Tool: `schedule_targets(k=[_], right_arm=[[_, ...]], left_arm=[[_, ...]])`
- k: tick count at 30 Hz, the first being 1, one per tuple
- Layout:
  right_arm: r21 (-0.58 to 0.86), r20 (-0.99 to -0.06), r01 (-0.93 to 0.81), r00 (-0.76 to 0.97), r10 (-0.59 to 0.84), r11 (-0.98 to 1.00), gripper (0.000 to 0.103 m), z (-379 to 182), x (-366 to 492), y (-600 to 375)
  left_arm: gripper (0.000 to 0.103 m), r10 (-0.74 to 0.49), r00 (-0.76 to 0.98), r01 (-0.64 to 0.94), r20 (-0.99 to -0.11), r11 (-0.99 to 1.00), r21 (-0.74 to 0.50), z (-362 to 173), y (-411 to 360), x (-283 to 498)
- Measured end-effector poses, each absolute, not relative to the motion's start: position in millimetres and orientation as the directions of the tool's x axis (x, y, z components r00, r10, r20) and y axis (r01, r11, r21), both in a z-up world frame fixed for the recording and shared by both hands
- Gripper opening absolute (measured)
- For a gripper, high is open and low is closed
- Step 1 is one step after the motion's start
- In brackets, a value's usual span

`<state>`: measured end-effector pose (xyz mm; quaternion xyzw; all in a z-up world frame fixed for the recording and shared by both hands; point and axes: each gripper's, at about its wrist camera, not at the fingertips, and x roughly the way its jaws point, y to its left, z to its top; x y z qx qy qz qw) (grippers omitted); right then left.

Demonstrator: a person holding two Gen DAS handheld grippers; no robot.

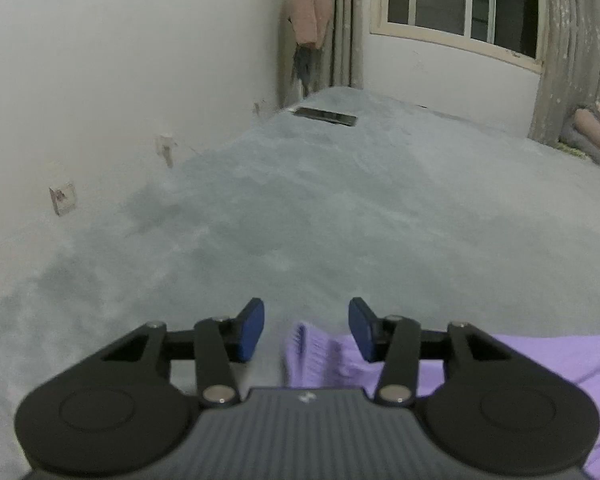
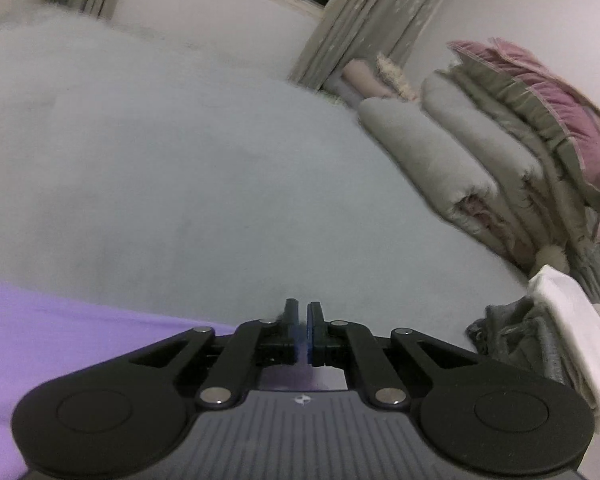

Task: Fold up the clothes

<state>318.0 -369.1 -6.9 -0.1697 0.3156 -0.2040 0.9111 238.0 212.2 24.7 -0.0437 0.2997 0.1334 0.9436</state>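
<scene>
A purple knit garment lies on the grey bed cover at the lower right of the left wrist view. Its ribbed end pokes out between and just below my left gripper's fingers. My left gripper hovers over that end, open, blue pads wide apart. In the right wrist view the same purple garment spreads from the lower left and runs under the gripper. My right gripper is shut, with purple fabric showing in the thin slit between its pads.
A dark phone lies far back on the bed near the wall corner. Folded quilts and a pink pillow are stacked at the right. A grey cloth with a white folded piece sits close to my right gripper. The window and curtains are behind.
</scene>
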Motion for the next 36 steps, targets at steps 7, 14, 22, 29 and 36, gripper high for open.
schedule_targets(k=[7, 14, 22, 29, 36], right_arm=[[-0.335, -0.553, 0.273, 0.718, -0.423, 0.902, 0.040, 17, 293, -373], [-0.148, -0.667, 0.332, 0.662, -0.342, 0.931, 0.045, 25, 276, -402], [0.037, -0.697, 0.368, 0.675, -0.240, 0.929, 0.026, 14, 256, -419], [-0.054, -0.667, 0.376, 0.676, -0.314, 0.925, 0.003, 21, 260, -412], [-0.140, -0.646, 0.385, 0.663, -0.379, 0.912, 0.002, 15, 260, -414]], left_arm=[[0.042, 0.165, 0.787, -0.220, -0.594, 0.975, -0.021, 33, 232, 225], [0.041, 0.073, 0.771, -0.092, -0.632, 0.996, 0.003, 16, 221, 231], [0.020, 0.182, 0.767, -0.148, -0.616, 0.983, 0.106, 3, 198, 238], [0.013, 0.206, 0.814, -0.205, -0.543, 0.977, 0.064, 15, 204, 231], [0.013, 0.200, 0.819, -0.235, -0.538, 0.972, 0.005, 18, 218, 229]])
